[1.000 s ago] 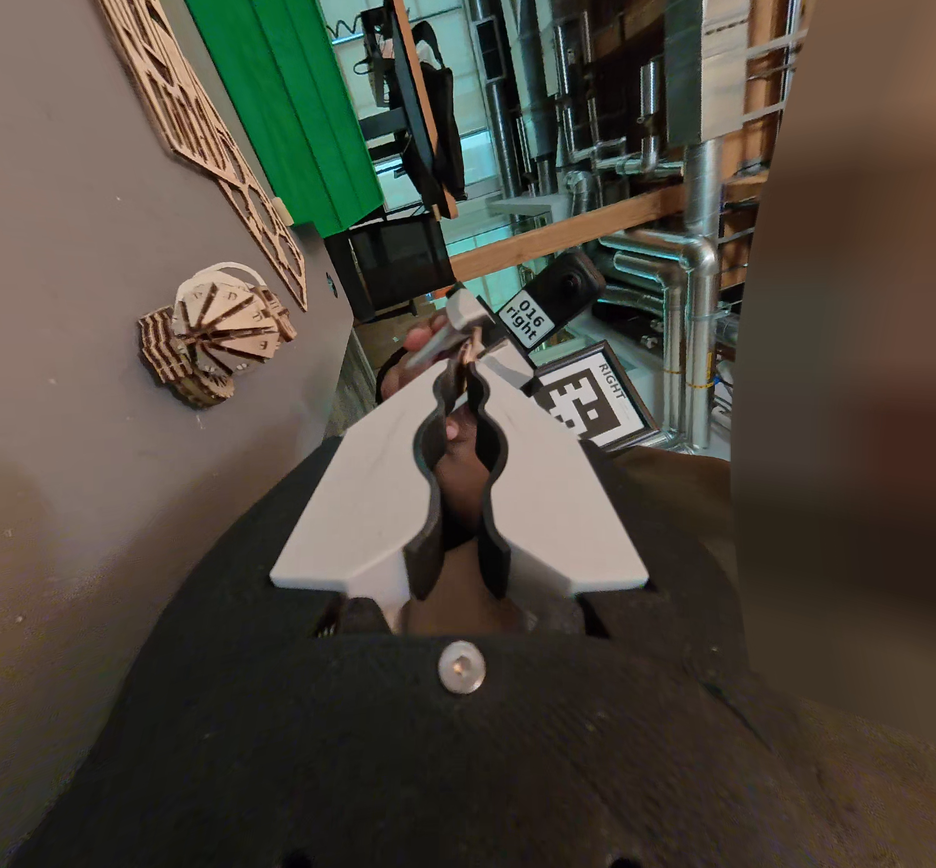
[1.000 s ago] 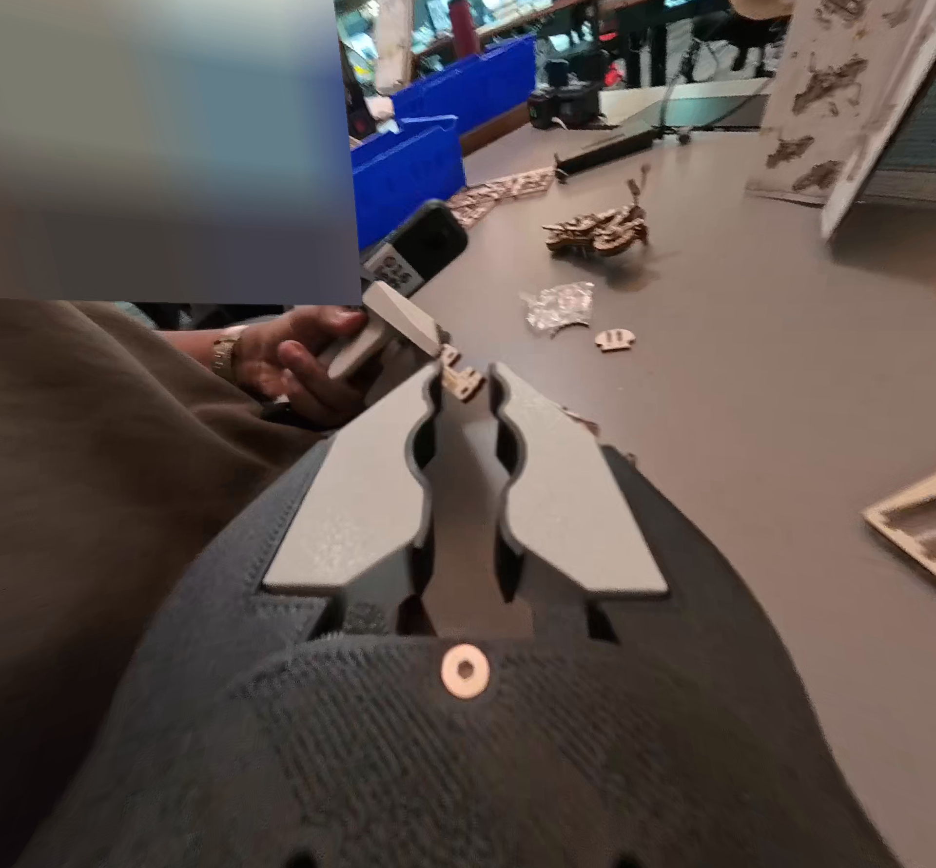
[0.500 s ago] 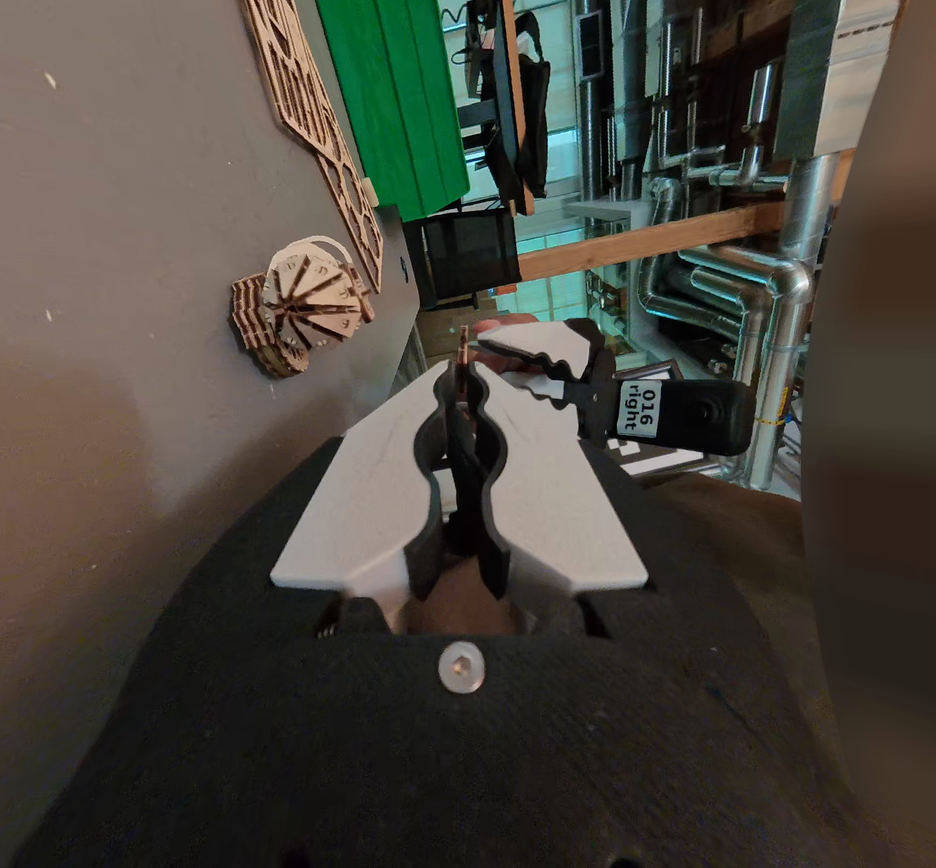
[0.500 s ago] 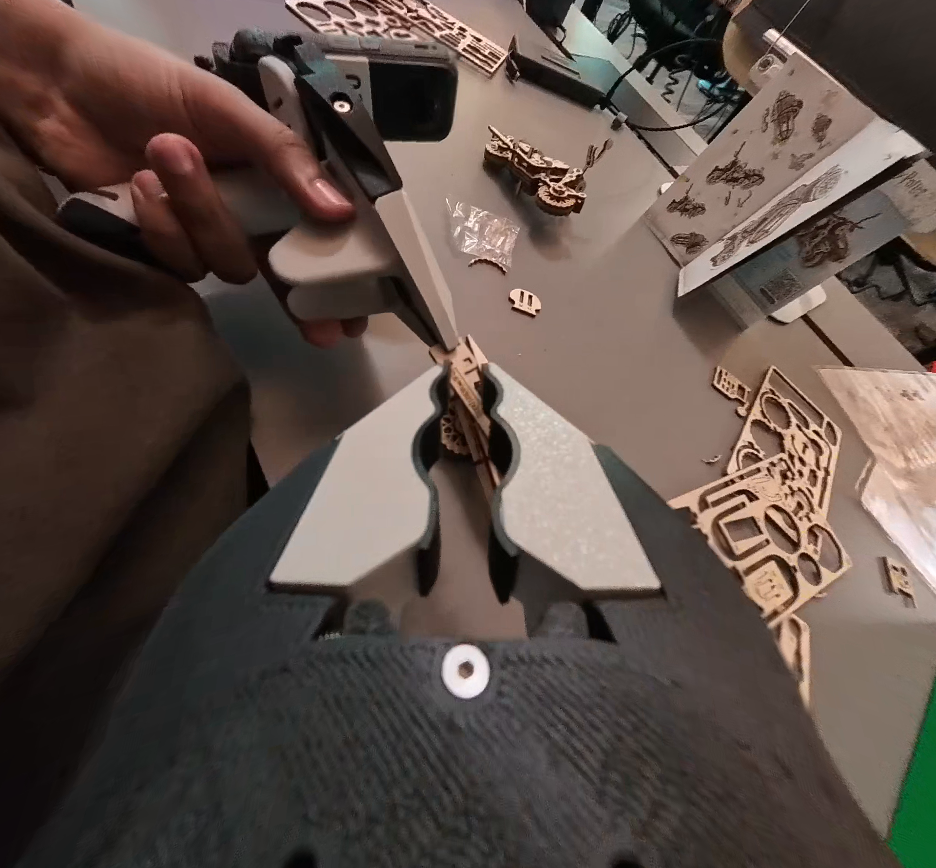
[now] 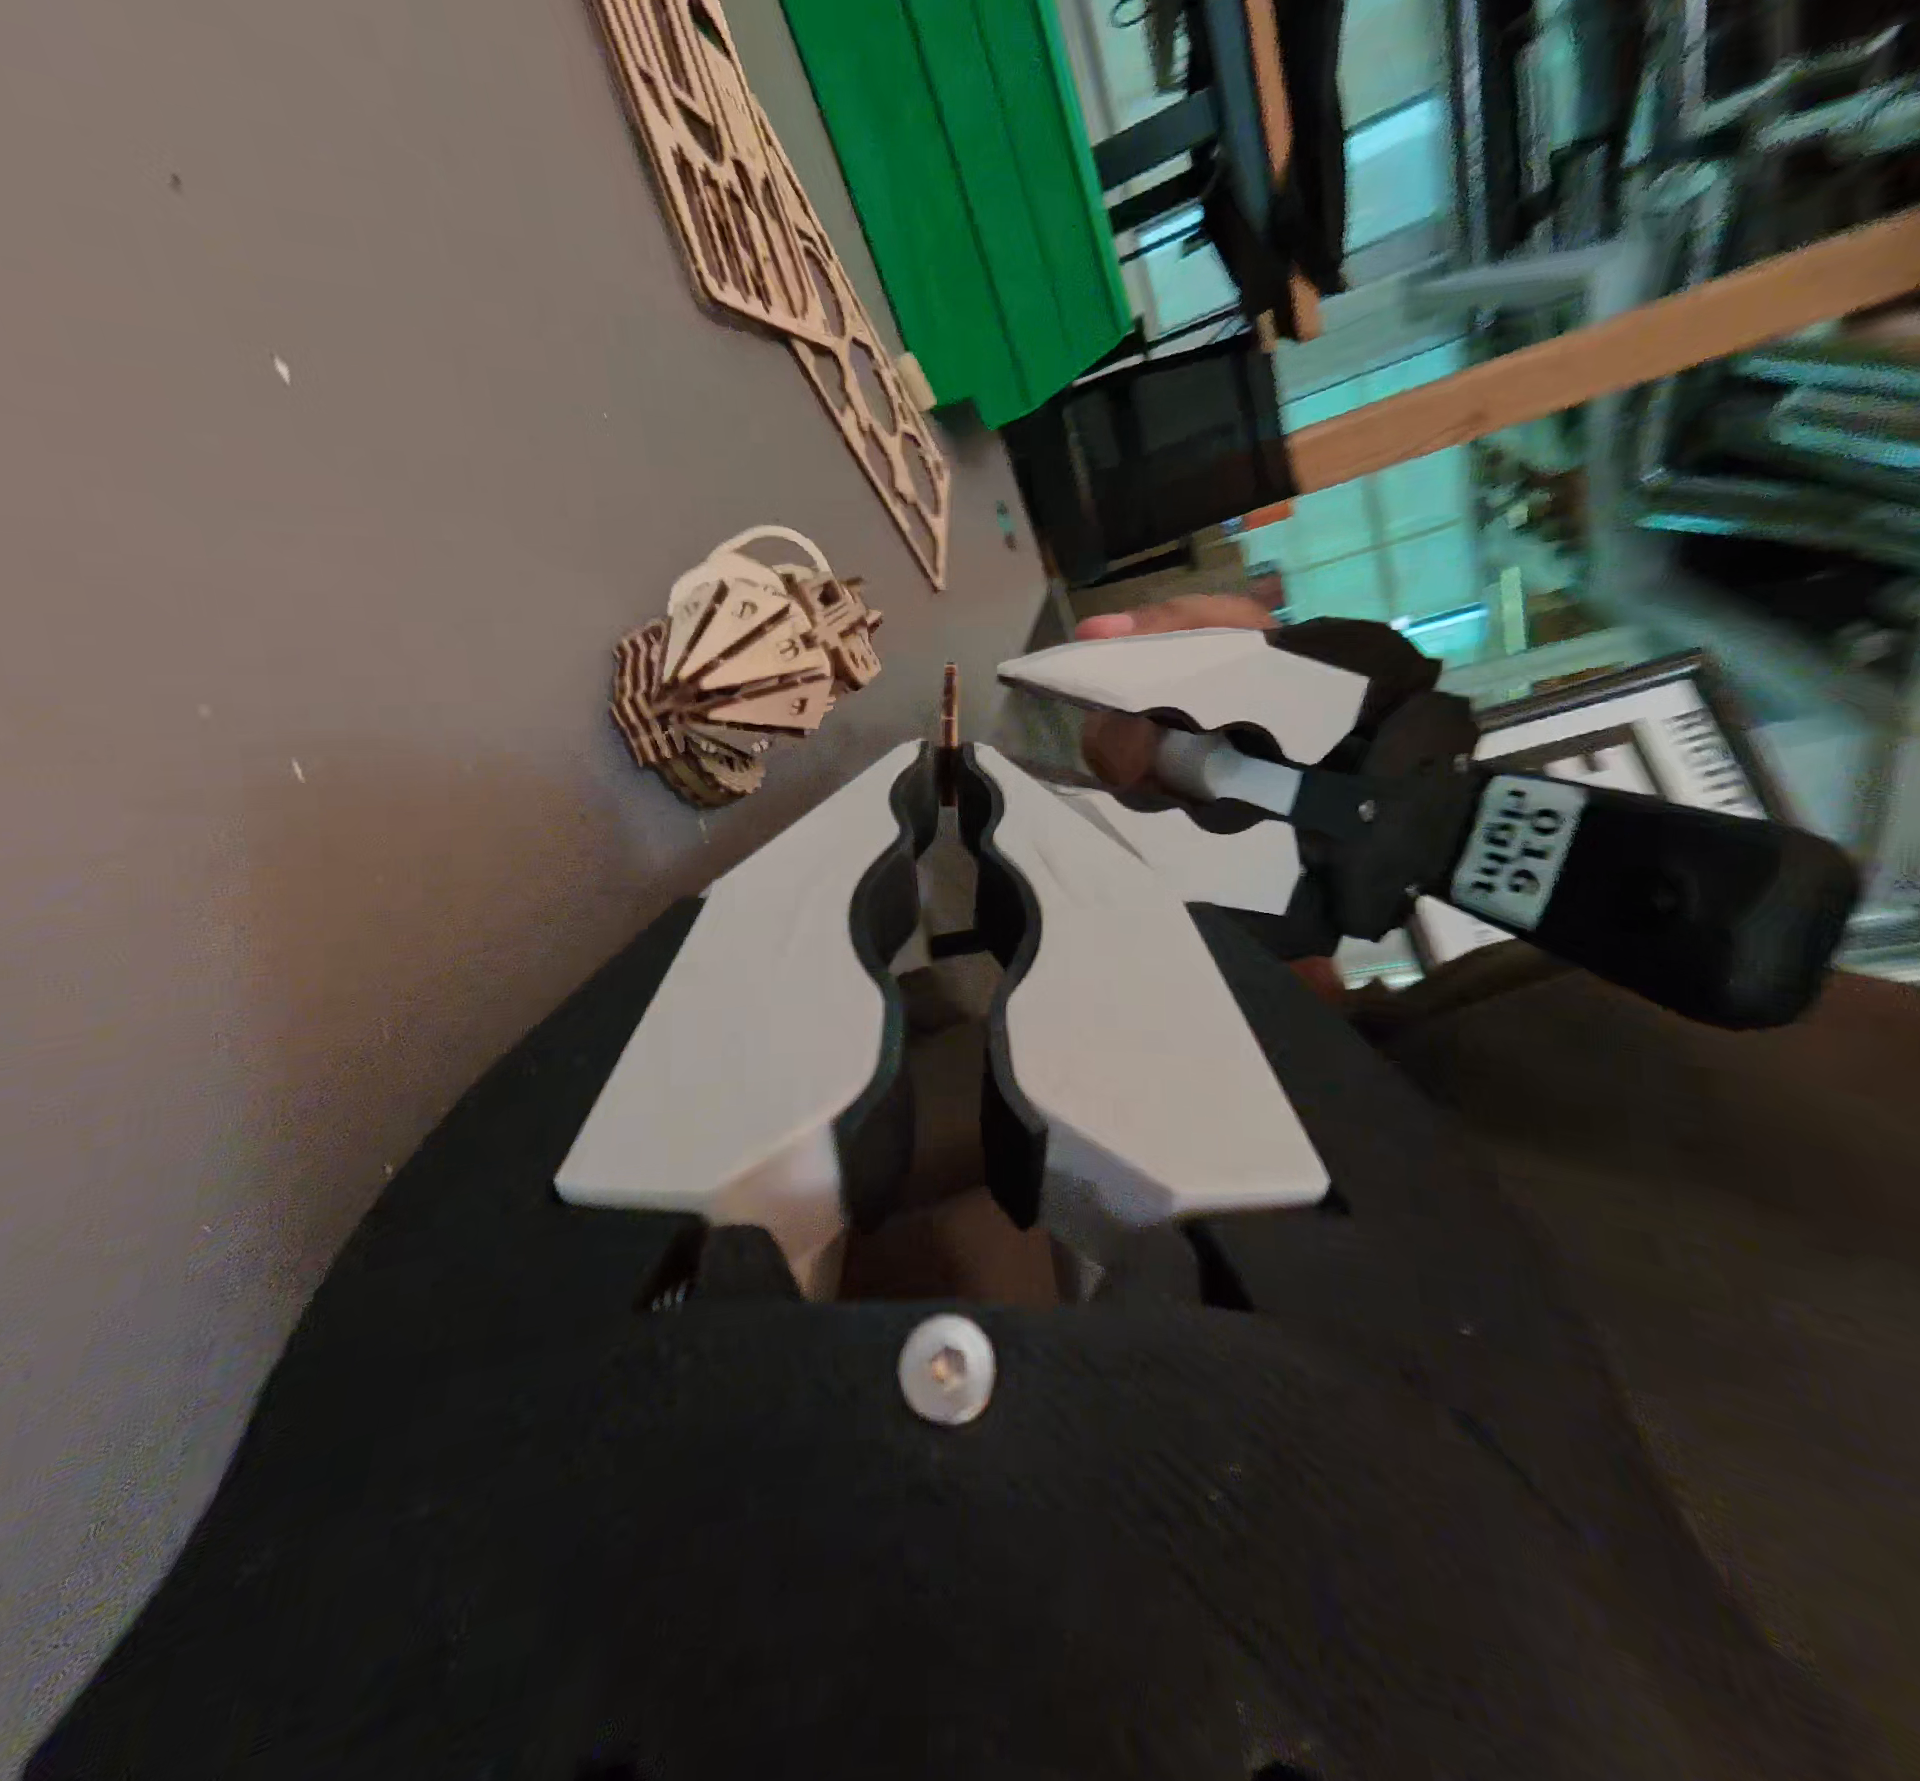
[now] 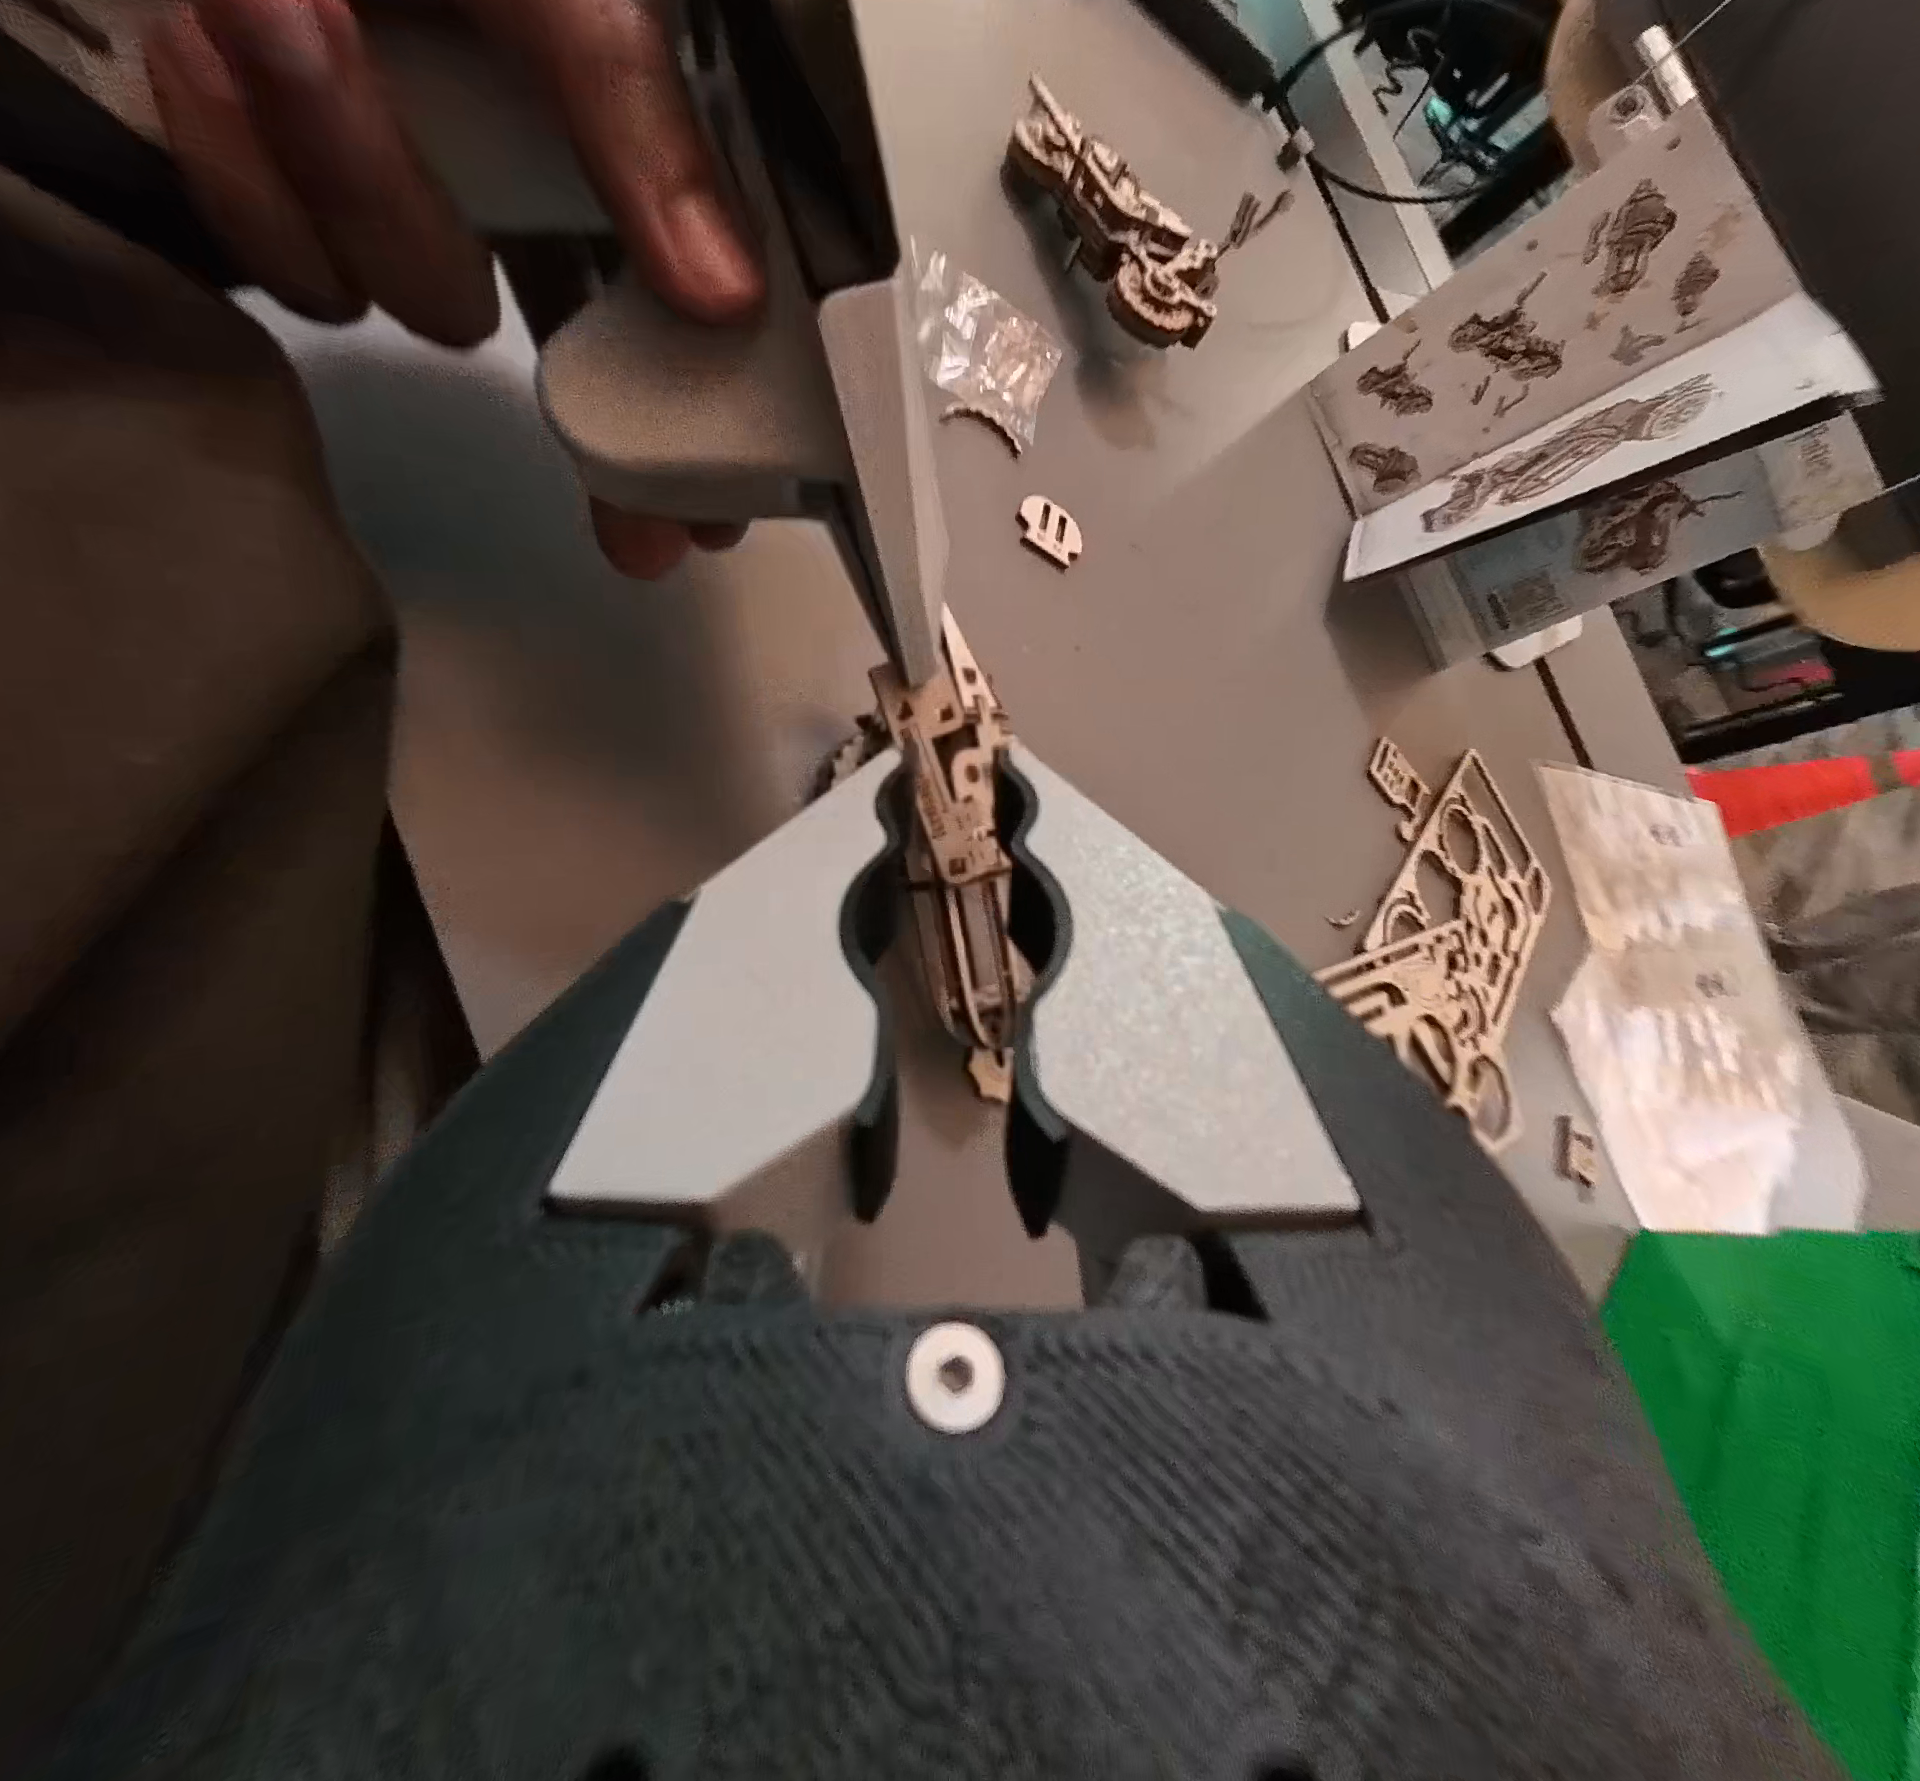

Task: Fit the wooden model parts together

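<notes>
Each tool had a broad black body with a coarse, woven-looking surface and one silver hex screw set in the middle. The left tongs wore two pale grey wedge-shaped fingers lined with wavy black pads. The right tongs matched them, their grey faces faintly speckled. Seen from the left wrist view, the right tool carried a black camera block with a white label and a square black-and-white marker. The person wore a brown sleeve.
</notes>
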`<control>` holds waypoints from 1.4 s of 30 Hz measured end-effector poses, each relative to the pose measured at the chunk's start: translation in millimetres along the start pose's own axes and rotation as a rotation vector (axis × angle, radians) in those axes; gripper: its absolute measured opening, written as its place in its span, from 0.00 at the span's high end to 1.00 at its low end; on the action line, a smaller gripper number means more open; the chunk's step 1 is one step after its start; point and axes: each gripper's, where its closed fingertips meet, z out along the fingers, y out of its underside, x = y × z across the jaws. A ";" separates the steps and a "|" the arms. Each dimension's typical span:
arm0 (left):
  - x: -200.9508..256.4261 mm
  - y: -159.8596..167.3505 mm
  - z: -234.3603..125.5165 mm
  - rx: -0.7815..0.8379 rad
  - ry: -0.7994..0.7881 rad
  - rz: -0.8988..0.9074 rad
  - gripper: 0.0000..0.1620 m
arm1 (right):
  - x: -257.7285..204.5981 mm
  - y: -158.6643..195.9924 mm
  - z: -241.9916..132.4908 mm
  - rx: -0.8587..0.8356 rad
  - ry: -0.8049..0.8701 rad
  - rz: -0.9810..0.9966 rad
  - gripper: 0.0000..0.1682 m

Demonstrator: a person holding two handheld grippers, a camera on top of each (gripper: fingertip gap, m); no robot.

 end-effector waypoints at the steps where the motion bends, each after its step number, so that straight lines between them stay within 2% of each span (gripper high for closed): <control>1: 0.4 -0.4 0.9 -0.002 -0.030 0.047 0.99 | -0.4 2.7 1.3 -0.026 0.009 -0.028 0.94; 4: 1.2 -0.5 2.7 -0.005 -0.085 0.135 0.99 | -2.8 6.3 3.0 -0.070 0.025 -0.092 1.00; 7: 2.1 0.4 2.3 -0.006 -0.071 0.108 0.99 | -3.4 5.8 2.4 -0.084 0.035 -0.126 1.00; 13: -0.5 3.8 2.1 -0.017 -0.092 0.128 0.99 | -7.5 8.0 3.1 -0.118 0.026 -0.149 0.97; 15: -2.0 2.0 1.6 -0.003 -0.108 0.155 0.99 | -14.0 12.1 2.8 -0.148 -0.024 -0.133 0.88; 17: -3.0 4.2 1.5 -0.011 -0.106 0.150 0.99 | -15.6 15.6 2.6 -0.166 -0.035 -0.121 0.87; 20: -2.3 9.0 3.7 -0.025 -0.104 0.150 0.99 | -15.8 15.2 2.9 -0.167 -0.026 -0.140 0.89; 23: 1.3 10.8 5.5 -0.032 -0.093 0.155 0.99 | -17.3 11.8 3.0 -0.158 -0.024 -0.148 0.96; 27: 6.7 8.2 3.9 -0.017 -0.063 0.183 0.99 | -14.6 7.5 -0.2 -0.135 -0.023 -0.135 0.97; 28: 7.1 6.2 2.9 -0.011 -0.075 0.216 0.90 | -11.1 6.7 -1.5 -0.131 -0.015 -0.125 0.97; 29: 5.2 2.7 0.7 0.000 -0.113 0.267 0.74 | -5.0 7.6 -3.0 -0.136 0.000 -0.119 0.97; 30: 0.3 -3.7 -3.6 0.023 -0.176 0.338 0.63 | 2.6 10.5 -4.7 -0.153 0.018 -0.116 0.97; 32: -12.2 -18.5 -14.9 0.045 -0.318 0.519 0.54 | 14.8 21.8 -6.7 -0.219 0.011 -0.114 0.97; 34: -23.0 -28.8 -21.1 0.016 -0.411 0.651 0.54 | 20.7 31.1 -5.0 -0.267 -0.042 -0.118 0.97; 36: -29.4 -34.7 -18.1 -0.015 -0.421 0.657 0.56 | 20.9 34.2 0.5 -0.269 -0.126 -0.102 0.97; 42: -40.8 -30.6 4.6 -0.079 -0.274 0.282 0.60 | 6.9 29.4 6.5 -0.298 -0.416 0.052 0.97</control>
